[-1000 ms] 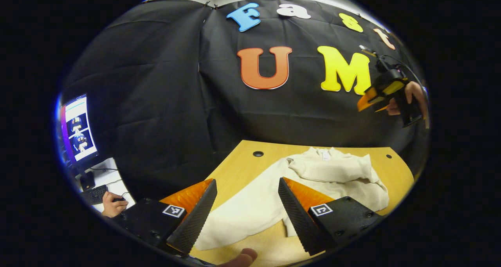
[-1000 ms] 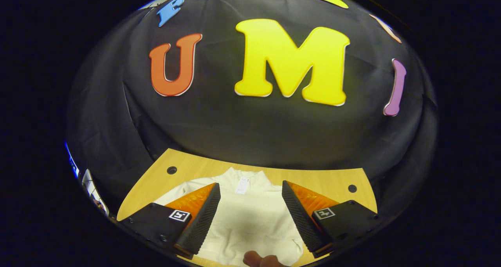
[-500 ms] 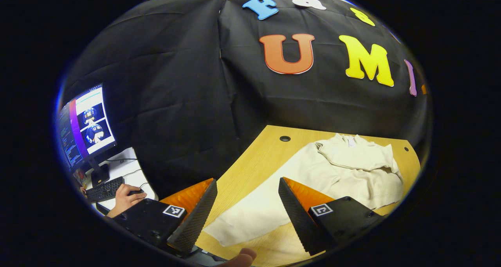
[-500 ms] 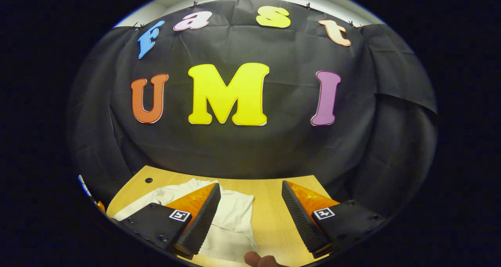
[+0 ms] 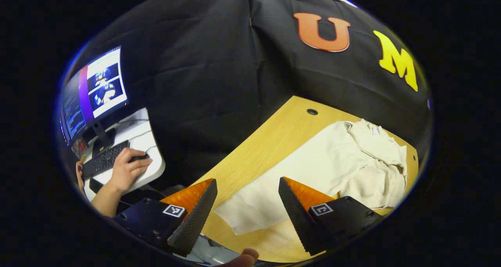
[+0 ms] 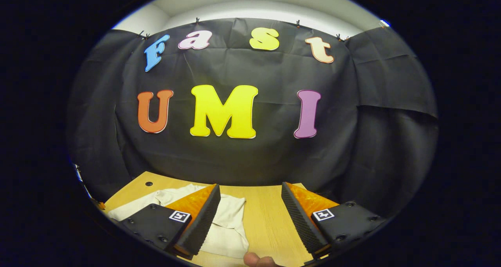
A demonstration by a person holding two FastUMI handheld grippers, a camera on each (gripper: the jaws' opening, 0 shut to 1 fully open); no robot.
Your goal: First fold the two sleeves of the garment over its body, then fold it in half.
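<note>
Nearest, the left gripper (image 5: 246, 198) hangs wide open and empty over the near sleeve (image 5: 274, 196), which lies stretched out flat on the table (image 5: 258, 149). Beyond, the far sleeve (image 5: 375, 145) lies folded over the garment (image 5: 352, 169) body, so one sleeve and the halving remain. The right gripper (image 6: 250, 202), open and empty, hovers above the garment's edge.

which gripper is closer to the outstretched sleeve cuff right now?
Left. The left gripper hangs open right over the sleeve cuff at the table's near corner. The right gripper, also open, sits beside the garment's opposite side.
</note>
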